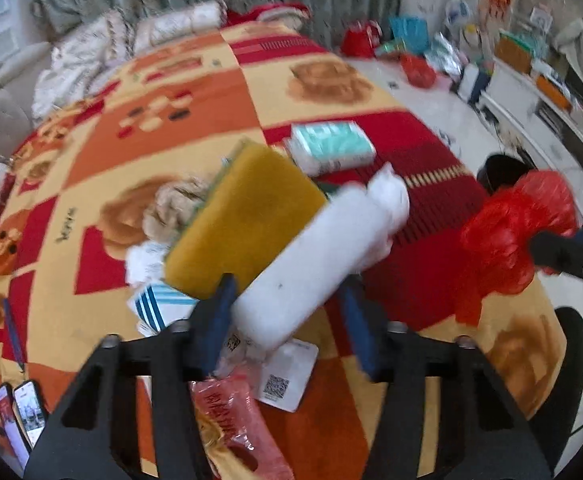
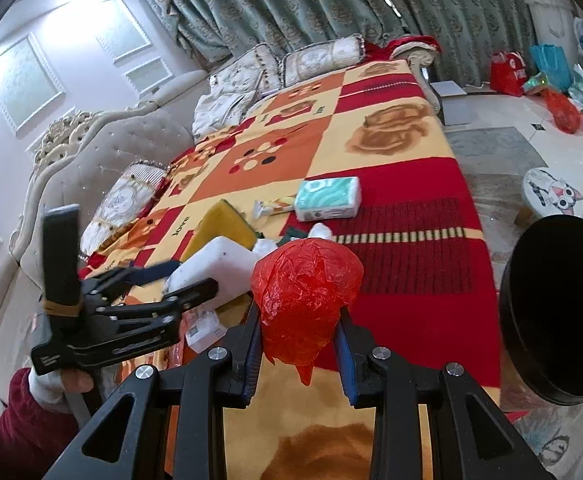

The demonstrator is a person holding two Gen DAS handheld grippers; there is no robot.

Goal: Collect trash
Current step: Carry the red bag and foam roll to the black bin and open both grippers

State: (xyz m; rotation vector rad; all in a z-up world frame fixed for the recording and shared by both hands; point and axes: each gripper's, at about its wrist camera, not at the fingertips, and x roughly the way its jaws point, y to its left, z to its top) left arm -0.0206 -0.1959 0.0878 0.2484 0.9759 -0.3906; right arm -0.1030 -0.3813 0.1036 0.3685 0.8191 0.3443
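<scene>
On the patterned bed cover (image 1: pixel 431 160), my left gripper (image 1: pixel 287 304) is shut on a white foam block (image 1: pixel 311 248), with one blue pad against each side. A yellow sponge (image 1: pixel 243 216) lies against the block's left side. Beyond the block's far end lies a crumpled white tissue (image 1: pixel 387 196). My right gripper (image 2: pixel 299 320) is shut on a crumpled red plastic bag (image 2: pixel 305 296) and holds it above the bed's edge. In the left wrist view that bag (image 1: pixel 511 232) hangs at the right. A black bin (image 2: pixel 559 320) stands open beside the bed, right of the bag.
A green tissue pack (image 2: pixel 327 198) lies mid-bed. Near me are a QR card (image 1: pixel 287 376), a red packet (image 1: pixel 231 420), a blue-striped box (image 1: pixel 163 308), two phones (image 1: pixel 23 412) and a pen (image 1: pixel 11 332). Bags and boxes (image 1: pixel 411 52) crowd the floor by the curtain.
</scene>
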